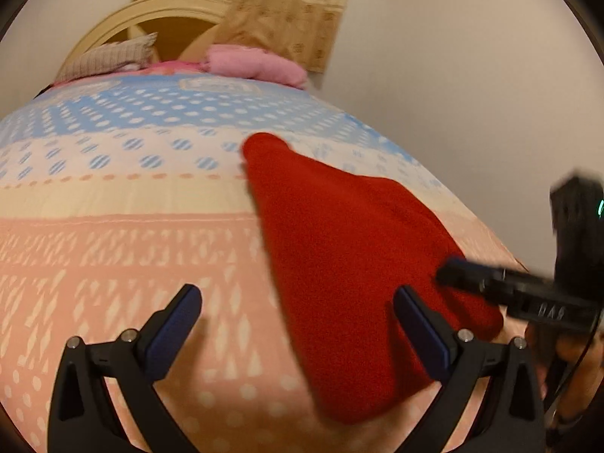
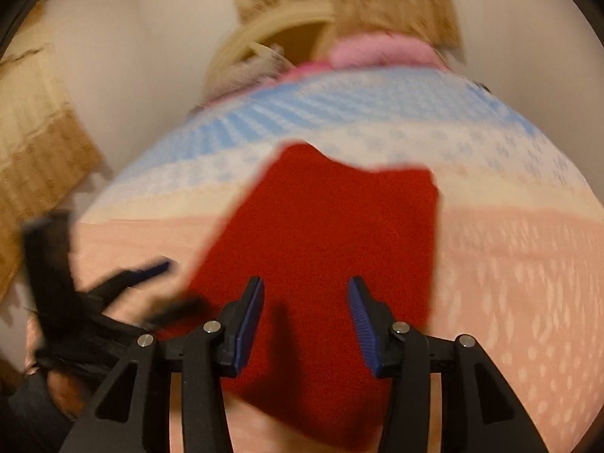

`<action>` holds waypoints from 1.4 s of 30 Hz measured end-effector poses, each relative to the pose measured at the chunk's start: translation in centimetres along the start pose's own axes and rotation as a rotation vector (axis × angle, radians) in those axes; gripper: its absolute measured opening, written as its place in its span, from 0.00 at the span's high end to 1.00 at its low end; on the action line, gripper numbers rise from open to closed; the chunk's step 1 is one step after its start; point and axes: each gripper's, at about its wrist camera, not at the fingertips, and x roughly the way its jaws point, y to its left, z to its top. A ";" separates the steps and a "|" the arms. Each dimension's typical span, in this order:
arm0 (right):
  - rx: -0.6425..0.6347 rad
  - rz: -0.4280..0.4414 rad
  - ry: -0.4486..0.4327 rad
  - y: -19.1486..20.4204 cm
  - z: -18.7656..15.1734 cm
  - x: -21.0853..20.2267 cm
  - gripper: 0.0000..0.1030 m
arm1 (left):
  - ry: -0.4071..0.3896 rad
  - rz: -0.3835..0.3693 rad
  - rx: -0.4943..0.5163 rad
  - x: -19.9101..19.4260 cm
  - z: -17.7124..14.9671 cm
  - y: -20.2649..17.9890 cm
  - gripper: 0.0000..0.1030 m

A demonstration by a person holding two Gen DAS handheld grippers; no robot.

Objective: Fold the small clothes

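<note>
Both our claws, left claw (image 1: 296,311) and right claw (image 2: 305,302), were wide and empty over the red cloth (image 2: 321,234) on the bed (image 1: 113,249); next we needed to grip an edge.

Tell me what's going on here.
A person holds a hand-held gripper in each hand over a red garment lying on a patterned bedspread. Both the left hand-held gripper and the right hand-held gripper are open and grip nothing. Pink bedding sits at the headboard end.
</note>
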 end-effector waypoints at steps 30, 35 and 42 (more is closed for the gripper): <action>0.345 0.104 -0.023 -10.2 3.0 2.6 0.45 | 0.116 -0.034 -0.020 3.7 0.5 0.0 0.00; 0.389 0.128 -0.004 -11.6 3.5 4.2 0.45 | 0.122 -0.030 -0.001 3.8 0.5 -0.2 0.00; 0.385 0.187 0.008 -12.2 4.4 5.6 0.45 | 0.131 -0.058 0.013 4.1 0.5 -0.5 0.00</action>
